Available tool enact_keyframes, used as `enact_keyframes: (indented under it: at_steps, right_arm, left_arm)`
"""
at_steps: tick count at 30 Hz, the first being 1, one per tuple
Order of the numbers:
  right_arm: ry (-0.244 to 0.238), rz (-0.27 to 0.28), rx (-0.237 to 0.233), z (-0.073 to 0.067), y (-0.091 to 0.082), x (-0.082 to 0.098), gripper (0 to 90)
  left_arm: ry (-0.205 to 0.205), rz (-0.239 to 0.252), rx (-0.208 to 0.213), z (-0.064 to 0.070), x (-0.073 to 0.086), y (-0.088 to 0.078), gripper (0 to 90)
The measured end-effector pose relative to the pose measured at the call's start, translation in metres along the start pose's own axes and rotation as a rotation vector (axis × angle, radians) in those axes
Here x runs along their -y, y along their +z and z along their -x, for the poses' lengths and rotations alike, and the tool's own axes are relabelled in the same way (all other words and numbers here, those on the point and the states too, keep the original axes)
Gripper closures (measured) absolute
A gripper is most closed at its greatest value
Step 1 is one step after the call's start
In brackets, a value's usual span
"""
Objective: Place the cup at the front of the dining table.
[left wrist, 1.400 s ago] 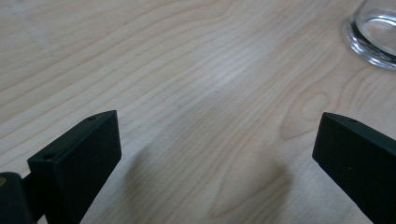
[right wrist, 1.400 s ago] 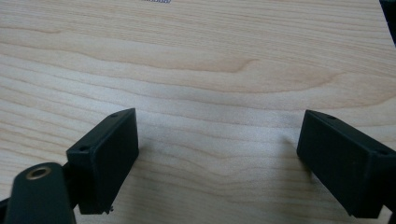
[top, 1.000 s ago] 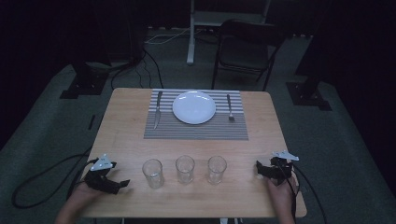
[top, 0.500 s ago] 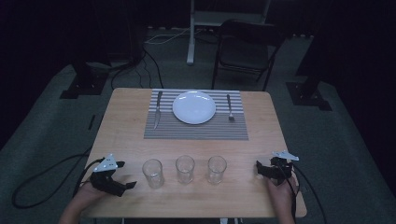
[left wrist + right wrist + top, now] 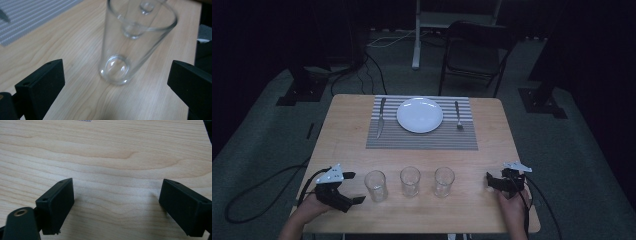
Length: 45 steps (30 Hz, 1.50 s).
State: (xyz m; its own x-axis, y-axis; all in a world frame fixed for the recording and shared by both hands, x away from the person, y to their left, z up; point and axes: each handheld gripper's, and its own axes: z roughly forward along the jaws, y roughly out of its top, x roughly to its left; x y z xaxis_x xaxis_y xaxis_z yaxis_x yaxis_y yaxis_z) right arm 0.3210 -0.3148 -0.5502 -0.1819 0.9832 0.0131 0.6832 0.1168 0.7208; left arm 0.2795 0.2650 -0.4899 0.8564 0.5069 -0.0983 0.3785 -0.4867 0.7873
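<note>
The left gripper [image 5: 349, 189] has advanced; its wide fingers [image 5: 40, 85] now bracket the nearest glass [image 5: 130, 47]. A grasp looks imminent. The right gripper [image 5: 117, 207] rests wide over bare bench [image 5: 120, 152].

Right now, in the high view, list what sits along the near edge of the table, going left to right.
left tool → left glass → middle glass → right glass → right tool
</note>
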Motion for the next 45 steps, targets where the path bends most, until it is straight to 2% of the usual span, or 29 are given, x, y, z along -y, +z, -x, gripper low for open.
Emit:
enact_keyframes:
  at_steps: [7,9,10,11,12,19,29,30,32,33,40,45]
  right_arm:
    - [0.0,0.0,0.0,0.0,0.0,0.0,12.5]
    - [0.0,0.0,0.0,0.0,0.0,0.0,12.5]
    - [0.0,0.001,0.0,0.0,0.0,0.0,12.5]
    - [0.0,0.001,0.0,0.0,0.0,0.0,12.4]
    - [0.0,0.001,0.0,0.0,0.0,0.0,12.4]
    - [-0.002,0.001,0.0,0.0,0.0,0.0,12.5]
    - [-0.002,0.001,0.0,0.0,0.0,0.0,12.5]
    - [-0.002,0.001,0.0,0.0,0.0,0.0,12.4]
    - [-0.002,0.001,0.0,0.0,0.0,0.0,12.5]
    - [-0.002,0.001,0.0,0.0,0.0,0.0,12.5]
    - [-0.001,0.0,0.0,0.0,0.0,0.0,12.5]
    - [0.0,0.0,0.0,0.0,0.0,0.0,12.4]
  left_arm:
    - [0.03,-0.001,0.015,0.005,-0.016,0.006,1.6]
    - [0.036,-0.012,0.036,0.005,-0.021,0.009,1.6]
    - [0.044,-0.02,0.027,0.006,-0.024,0.01,1.5]
    - [0.046,-0.029,0.035,0.005,-0.026,0.011,1.6]
    - [0.052,-0.035,0.022,0.005,-0.029,0.013,1.6]
    - [0.068,-0.052,0.048,0.004,-0.045,0.018,1.6]
    - [0.115,-0.117,0.042,0.011,-0.072,0.029,1.6]
    - [0.127,-0.123,0.034,0.012,-0.075,0.03,1.6]
    - [0.127,-0.139,0.032,0.012,-0.08,0.034,1.6]
    - [0.129,-0.147,0.018,0.013,-0.082,0.036,1.6]
    - [0.158,-0.179,0.046,0.019,-0.098,0.046,1.6]
    - [0.188,-0.188,0.047,0.025,-0.107,0.052,1.6]
